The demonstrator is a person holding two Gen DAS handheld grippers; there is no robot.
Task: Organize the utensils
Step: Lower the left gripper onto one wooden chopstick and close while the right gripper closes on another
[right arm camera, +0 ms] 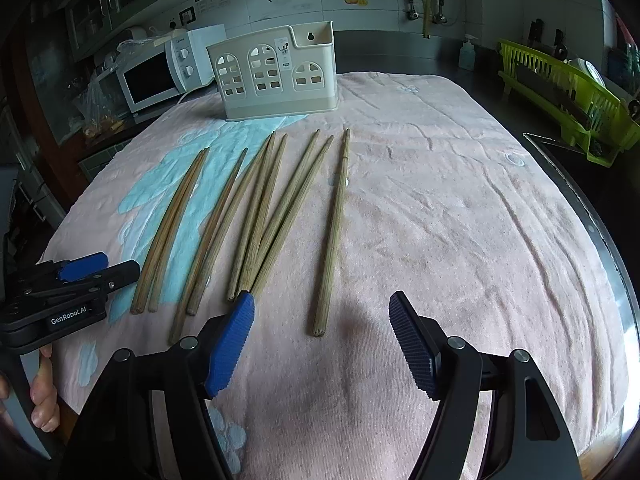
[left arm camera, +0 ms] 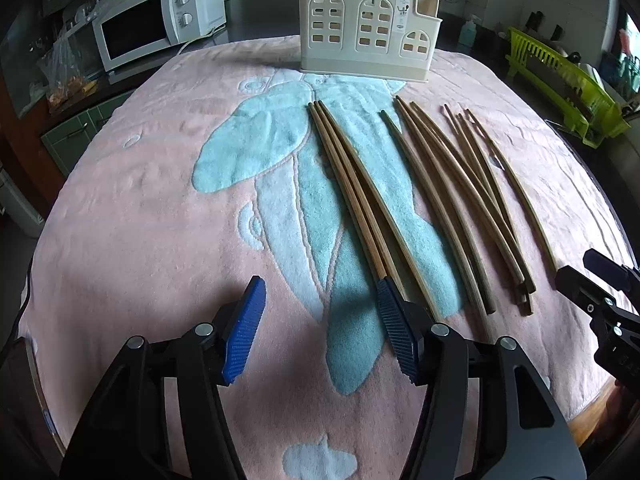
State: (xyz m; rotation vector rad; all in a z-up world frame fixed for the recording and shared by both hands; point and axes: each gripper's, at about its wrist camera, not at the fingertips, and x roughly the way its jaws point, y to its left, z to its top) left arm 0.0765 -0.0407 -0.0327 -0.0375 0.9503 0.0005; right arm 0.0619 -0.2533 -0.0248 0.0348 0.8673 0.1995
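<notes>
Several wooden chopsticks (left arm camera: 440,200) lie side by side on a pink and blue towel (left arm camera: 140,200), pointing toward a cream utensil holder (left arm camera: 368,28) that stands upright at the far edge. They also show in the right wrist view (right arm camera: 256,216), with the holder (right arm camera: 276,76) behind them. My left gripper (left arm camera: 320,300) is open and empty, just before the near ends of the leftmost chopsticks. My right gripper (right arm camera: 322,312) is open and empty, with the near end of one lone chopstick (right arm camera: 332,236) between its fingers' line.
A white microwave (left arm camera: 156,24) stands at the back left. A green dish rack (right arm camera: 568,92) stands at the right, off the towel. The right gripper shows at the right edge of the left wrist view (left arm camera: 600,292); the left gripper shows at the left of the right wrist view (right arm camera: 96,270).
</notes>
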